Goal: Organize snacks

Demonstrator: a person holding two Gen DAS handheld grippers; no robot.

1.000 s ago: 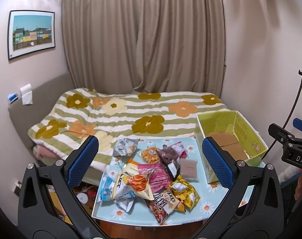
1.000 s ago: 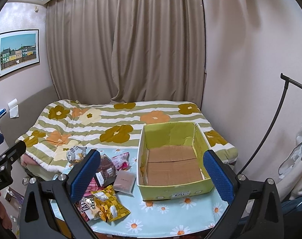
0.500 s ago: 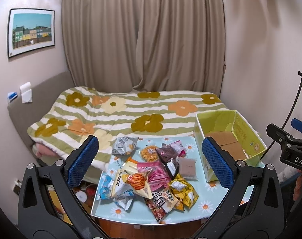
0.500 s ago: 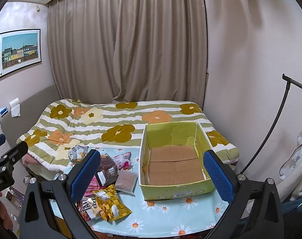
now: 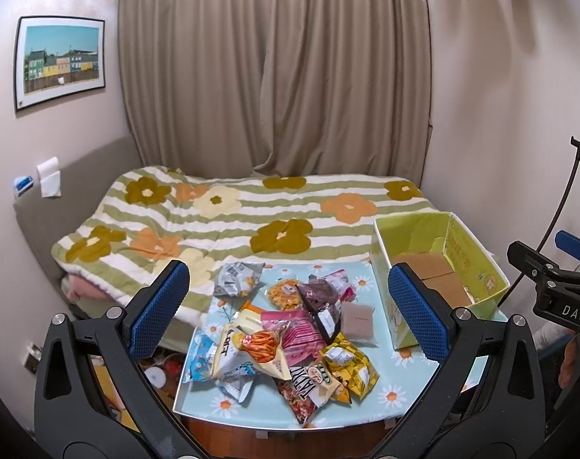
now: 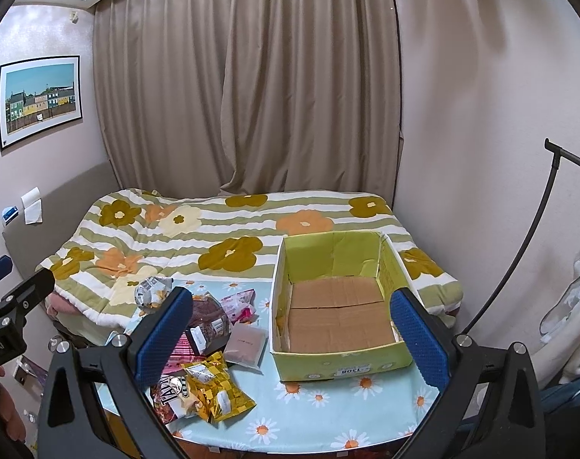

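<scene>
A small table under a pale blue daisy-print cloth (image 6: pixel 320 413) stands against a bed with a green-striped flowered quilt (image 5: pixel 251 214), beige curtains (image 5: pixel 274 76) behind. One heap of crinkly snack packets (image 5: pixel 286 336) lies beside one bare yellow-green cardboard box (image 6: pixel 339 367). The left gripper (image 5: pixel 288 313) and right gripper (image 6: pixel 290 334) hover with jaws wide apart, holding nothing.

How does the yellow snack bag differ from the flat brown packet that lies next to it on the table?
The yellow snack bag is puffy and crinkled, with bright print; the flat brown packet is thin, smooth and plain. The yellow snack bag lies nearer the table's front edge and rests partly on other snacks; the flat brown packet lies farther back, closer to the green box. Both are outside the box, and neither gripper touches them.
</scene>
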